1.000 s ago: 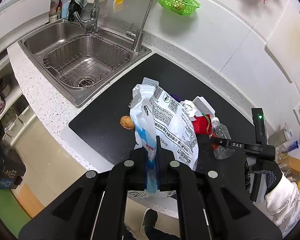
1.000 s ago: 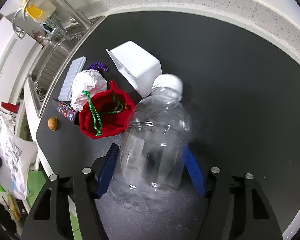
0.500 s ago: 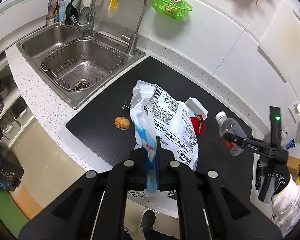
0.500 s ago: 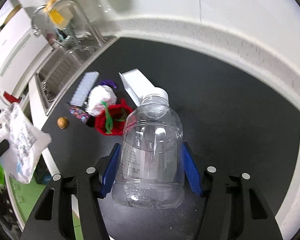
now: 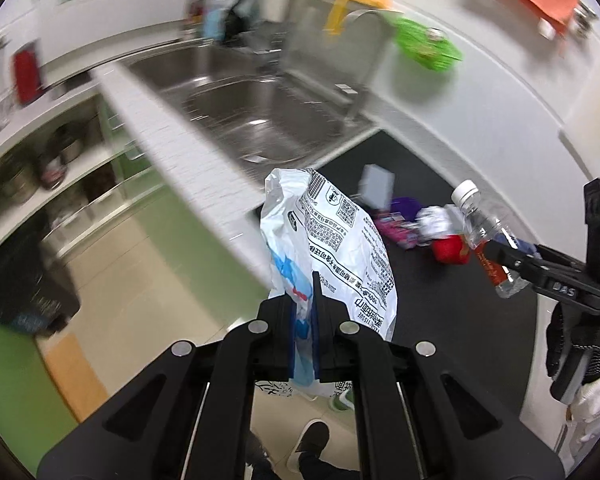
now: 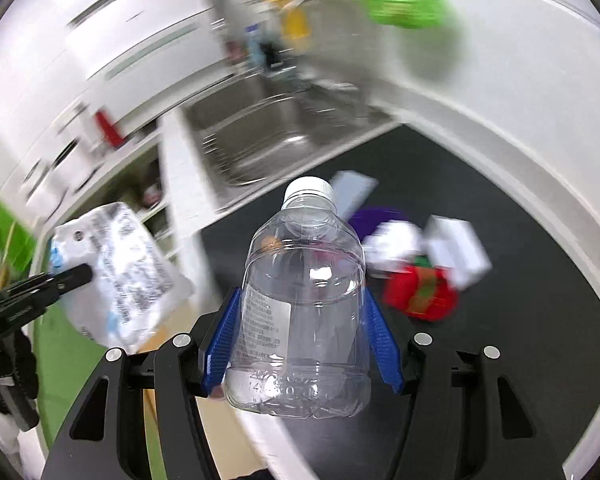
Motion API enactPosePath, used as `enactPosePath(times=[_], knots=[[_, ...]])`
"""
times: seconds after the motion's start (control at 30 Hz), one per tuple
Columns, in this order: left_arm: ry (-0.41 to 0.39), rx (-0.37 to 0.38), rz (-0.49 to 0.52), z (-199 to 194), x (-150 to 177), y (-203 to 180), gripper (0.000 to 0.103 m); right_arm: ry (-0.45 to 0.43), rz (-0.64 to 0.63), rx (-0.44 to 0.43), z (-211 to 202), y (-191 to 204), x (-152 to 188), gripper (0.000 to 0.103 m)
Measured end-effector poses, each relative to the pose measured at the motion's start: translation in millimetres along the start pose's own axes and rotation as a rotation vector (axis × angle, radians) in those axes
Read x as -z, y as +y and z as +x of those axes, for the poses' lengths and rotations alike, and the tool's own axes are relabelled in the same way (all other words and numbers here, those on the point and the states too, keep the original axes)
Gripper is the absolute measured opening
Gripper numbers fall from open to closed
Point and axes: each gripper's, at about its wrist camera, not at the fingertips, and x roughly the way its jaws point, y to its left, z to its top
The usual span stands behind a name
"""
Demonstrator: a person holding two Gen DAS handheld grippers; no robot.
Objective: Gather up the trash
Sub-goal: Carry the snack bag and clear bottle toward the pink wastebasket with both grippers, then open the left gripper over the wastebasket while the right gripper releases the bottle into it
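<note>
Two grippers loaded: left gripper [image 5: 303, 300] pinches the plastic bag [image 5: 332, 240]; right gripper [image 6: 304, 336] clamps the clear bottle [image 6: 304, 300] aloft. Step: bagging. Next needs the bag mouth located, bottle dropped in.

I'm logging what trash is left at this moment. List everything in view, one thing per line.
plastic bottle: 1, clear with white cap, held in the air in the right claw
plastic bag: 1, white with black print, hanging from the left claw
red pouch: 1, red with green, on the black counter
white container: 1, white, behind the pouch
purple item: 1, purple, on the counter, blurred
sink: 1, steel, left of the counter
green basket: 1, on the wall
left claw: 1, black, shut
right claw: 1, black with blue pads, shut
</note>
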Motion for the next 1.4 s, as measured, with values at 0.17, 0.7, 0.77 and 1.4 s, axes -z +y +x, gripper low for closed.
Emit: enactPosePath(times=[0.17,0.7,0.77,1.4], knots=[[0.022,-0.096,-0.128,-6,37,66,0.005,0.077,-0.127,-0.112,47,76,1,0.058],[0.175,-0.306,-0.399,82,198,262,0.005,0.353,-0.458,-0.271,265,260,100,0.058],[0.2,-0.309,-0.415,111,221,279,0.005,0.386,-0.474,-0.266,300,268,119,0.058],[0.294,-0.331,-0.48,333,360,374,0.064,0.547,-0.557,-0.246,503,262,230,0.058]])
